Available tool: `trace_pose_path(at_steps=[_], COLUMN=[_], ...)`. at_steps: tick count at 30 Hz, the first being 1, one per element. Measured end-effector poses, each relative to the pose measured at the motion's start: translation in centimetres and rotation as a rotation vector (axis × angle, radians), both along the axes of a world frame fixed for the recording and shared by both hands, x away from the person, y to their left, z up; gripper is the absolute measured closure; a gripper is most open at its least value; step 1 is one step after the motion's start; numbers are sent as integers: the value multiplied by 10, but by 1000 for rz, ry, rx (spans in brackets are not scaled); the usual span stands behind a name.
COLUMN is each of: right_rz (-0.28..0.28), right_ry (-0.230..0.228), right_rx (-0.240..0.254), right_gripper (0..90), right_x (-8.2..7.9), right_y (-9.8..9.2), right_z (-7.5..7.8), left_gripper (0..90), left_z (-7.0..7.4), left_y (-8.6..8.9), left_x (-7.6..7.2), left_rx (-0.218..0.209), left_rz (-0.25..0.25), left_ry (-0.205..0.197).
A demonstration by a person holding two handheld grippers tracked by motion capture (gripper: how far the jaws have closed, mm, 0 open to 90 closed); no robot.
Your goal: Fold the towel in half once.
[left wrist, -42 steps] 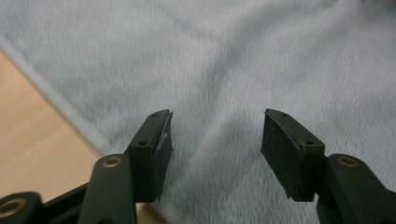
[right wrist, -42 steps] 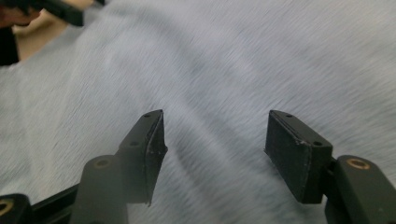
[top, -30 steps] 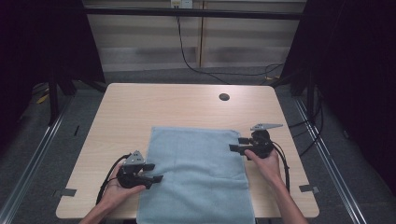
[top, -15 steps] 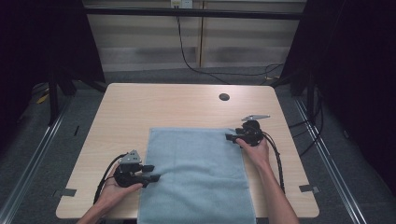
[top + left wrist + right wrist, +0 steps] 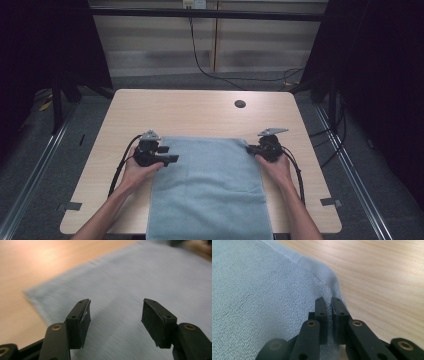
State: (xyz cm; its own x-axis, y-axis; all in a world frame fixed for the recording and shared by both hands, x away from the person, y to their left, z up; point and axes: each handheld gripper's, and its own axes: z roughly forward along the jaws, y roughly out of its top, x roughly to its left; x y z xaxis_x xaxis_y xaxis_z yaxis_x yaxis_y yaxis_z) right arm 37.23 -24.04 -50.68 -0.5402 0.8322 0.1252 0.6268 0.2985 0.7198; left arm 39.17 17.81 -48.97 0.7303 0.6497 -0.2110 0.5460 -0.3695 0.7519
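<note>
A light blue towel (image 5: 210,190) lies flat on the wooden table (image 5: 200,112) and hangs over the near edge. My left gripper (image 5: 169,153) hovers at the towel's far left corner. Its jaws have just been opening and now stand wide, with the blurred towel (image 5: 125,277) below them and nothing between the pads (image 5: 116,301). My right gripper (image 5: 251,149) sits at the towel's far right corner. It is shut (image 5: 329,300) on the towel (image 5: 249,290), a fold of the hemmed edge pinched between its pads.
A dark round hole (image 5: 240,104) sits in the tabletop near the far edge. Black cables trail from both grippers across the wood beside the towel. Tape marks (image 5: 331,202) sit at the table's near corners. Dark floor and rails surround the table.
The left hand has slid away from the person along the towel's left edge to its far corner. The right gripper's jaws, open before, have shut on the towel's far right corner.
</note>
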Motion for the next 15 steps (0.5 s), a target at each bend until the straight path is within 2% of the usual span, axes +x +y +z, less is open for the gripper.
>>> trace_pose_path(at_steps=[1,2,3,4,6,9,10,12,13,15], right_rz=[2,1,2,4,0,-1,-4,-8,-6,-6], right_ry=[4,7,4,1,7,4,7,13,14,13], right_rx=[-2,3,7,5,2,5,21,49,54,54], right_gripper=[847,847,846,847,846,845,846,846,846,846], right_x=[-1,-2,-3,-4,-5,-6,-6,-5,-5,-5], right_y=[0,1,1,1,2,2,1,-2,-3,-2], right_z=[0,0,0,0,1,0,-1,-2,-2,-2], left_gripper=[388,385,382,380,360,363,367,369,374,395], left_z=[-1,-3,-5,-7,-10,-16,-18,-21,-20,-21], left_y=[1,3,5,8,12,18,19,21,20,18], left_x=[6,11,16,20,23,26,27,27,27,26], left_rx=[4,14,-4,4,9,0,14,13,13,19], left_rz=[9,26,43,62,69,113,113,102,109,93], left_ry=[5,-8,5,12,10,6,15,-8,-5,-16])
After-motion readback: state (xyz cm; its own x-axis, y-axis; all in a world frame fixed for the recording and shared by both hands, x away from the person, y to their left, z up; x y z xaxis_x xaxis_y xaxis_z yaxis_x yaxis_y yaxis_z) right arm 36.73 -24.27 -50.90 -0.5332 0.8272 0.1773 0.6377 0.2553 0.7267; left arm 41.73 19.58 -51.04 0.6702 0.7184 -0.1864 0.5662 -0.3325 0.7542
